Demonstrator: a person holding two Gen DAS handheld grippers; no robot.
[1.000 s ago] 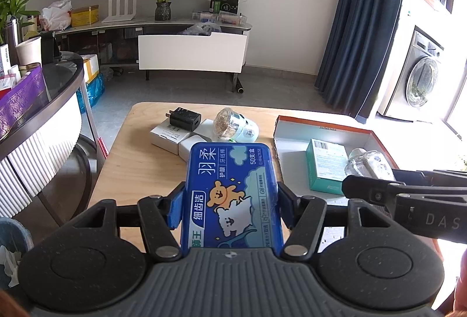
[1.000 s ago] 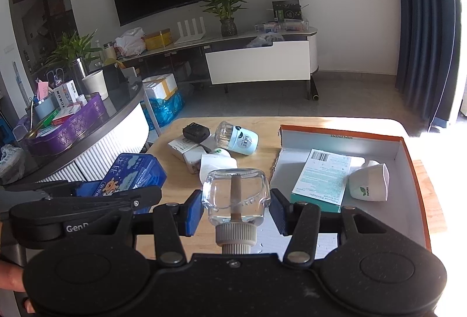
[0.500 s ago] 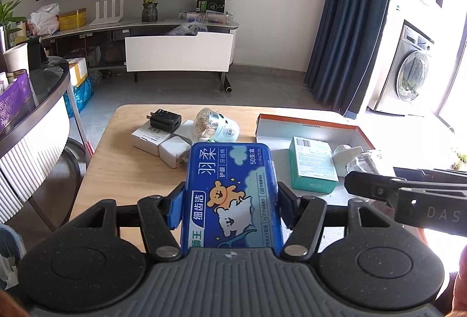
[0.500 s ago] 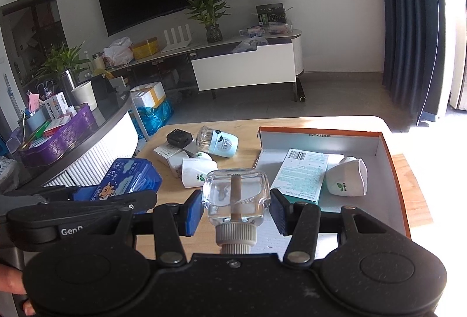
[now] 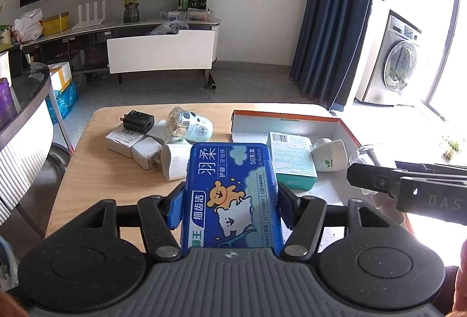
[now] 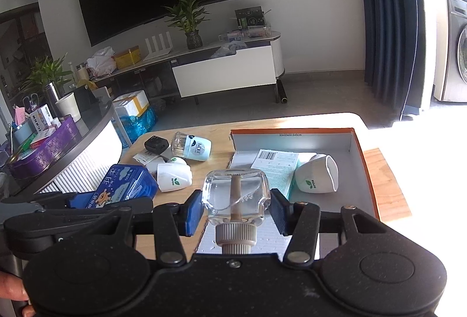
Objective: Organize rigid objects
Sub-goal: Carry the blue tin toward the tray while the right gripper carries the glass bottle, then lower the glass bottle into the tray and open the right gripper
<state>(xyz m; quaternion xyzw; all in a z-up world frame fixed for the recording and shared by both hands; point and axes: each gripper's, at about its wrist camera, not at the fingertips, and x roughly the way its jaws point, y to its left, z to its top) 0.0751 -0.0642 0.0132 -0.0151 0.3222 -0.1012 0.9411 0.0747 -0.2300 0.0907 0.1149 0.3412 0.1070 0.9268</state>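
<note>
Wooden table (image 5: 87, 171), rectangular blue box (image 5: 230, 194), clear bottle (image 6: 236, 194)

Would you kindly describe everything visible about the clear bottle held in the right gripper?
The clear bottle looks like glass, squarish with rounded corners, holding clear liquid and a pale wick stem. Its ribbed beige cap points back toward the camera. The right gripper clamps its sides between blue pads, holding it above the near edge of the orange-rimmed box.

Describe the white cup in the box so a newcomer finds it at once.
Start at the orange-rimmed box on the right of the wooden table. The cup lies on its side there, right of the teal carton. A similar green-leaf cup lies outside on bare wood; only this one is boxed.
</note>
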